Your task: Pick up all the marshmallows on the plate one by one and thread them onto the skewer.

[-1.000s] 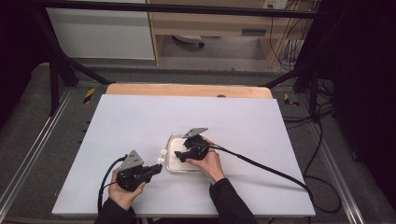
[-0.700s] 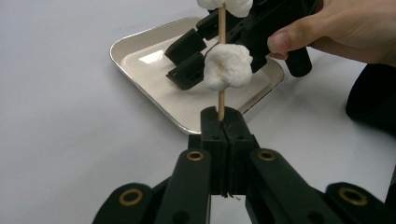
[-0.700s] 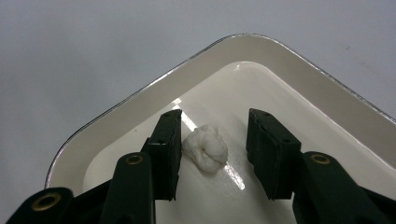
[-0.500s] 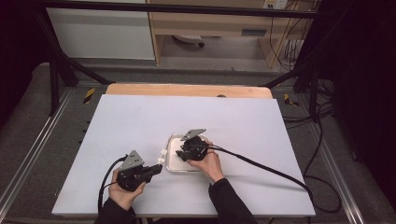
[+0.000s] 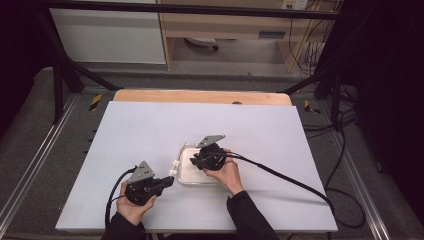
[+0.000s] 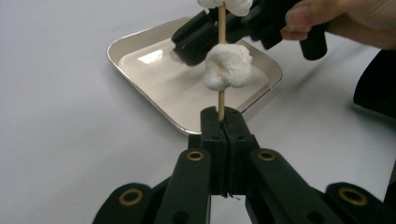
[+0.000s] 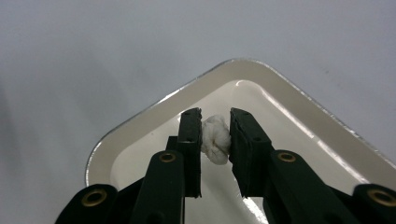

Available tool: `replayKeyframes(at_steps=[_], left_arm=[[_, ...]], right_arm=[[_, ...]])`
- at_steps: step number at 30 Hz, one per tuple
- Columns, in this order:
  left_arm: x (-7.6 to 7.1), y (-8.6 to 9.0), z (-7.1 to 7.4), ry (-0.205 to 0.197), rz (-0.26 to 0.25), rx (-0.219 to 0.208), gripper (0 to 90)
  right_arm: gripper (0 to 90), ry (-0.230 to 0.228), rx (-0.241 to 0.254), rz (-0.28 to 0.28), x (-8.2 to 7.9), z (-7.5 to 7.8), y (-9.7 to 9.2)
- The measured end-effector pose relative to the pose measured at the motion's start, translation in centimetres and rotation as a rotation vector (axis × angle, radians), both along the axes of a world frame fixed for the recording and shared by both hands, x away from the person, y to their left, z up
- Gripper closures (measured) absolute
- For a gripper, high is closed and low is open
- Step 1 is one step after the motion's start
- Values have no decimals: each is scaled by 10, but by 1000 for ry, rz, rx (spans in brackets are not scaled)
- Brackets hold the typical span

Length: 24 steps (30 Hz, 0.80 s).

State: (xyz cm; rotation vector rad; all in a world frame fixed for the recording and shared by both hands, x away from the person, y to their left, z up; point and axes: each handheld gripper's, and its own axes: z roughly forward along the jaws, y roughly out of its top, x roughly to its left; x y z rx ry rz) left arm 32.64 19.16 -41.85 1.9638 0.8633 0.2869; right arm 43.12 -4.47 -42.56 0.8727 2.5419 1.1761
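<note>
Threading marshmallows: left gripper [image 6: 223, 122] clamped a wooden skewer [image 6: 222, 100] bearing marshmallows [image 6: 228, 66]; right gripper [image 7: 215, 135], jaws just closing, pinched another marshmallow piece [image 7: 215, 138] over the metal tray [image 7: 140, 123]. Judged light, soft, squashable; best held gently at its sides

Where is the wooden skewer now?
In the left gripper view, the wooden skewer stands upright in the shut left gripper, beside the tray, with marshmallows on it.

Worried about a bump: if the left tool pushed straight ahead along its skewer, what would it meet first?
Probably the right tool, which crosses just beyond the thin wooden skewer above the shallow white metal tray; depth is unclear.
</note>
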Motion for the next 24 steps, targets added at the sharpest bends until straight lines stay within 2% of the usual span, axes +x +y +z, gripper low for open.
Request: replayKeyframes(at_steps=[11,13,24], left_arm=[[-2,-5,0,-4,-18,1,887],[-2,-6,0,-4,-22,1,887],[-4,-13,0,-11,-62,1,887]], right_arm=[[751,-46,127,19,-17,46,-29],[752,-42,166,24,-21,52,-37],[754,-53,288,29,-34,77,-66]])
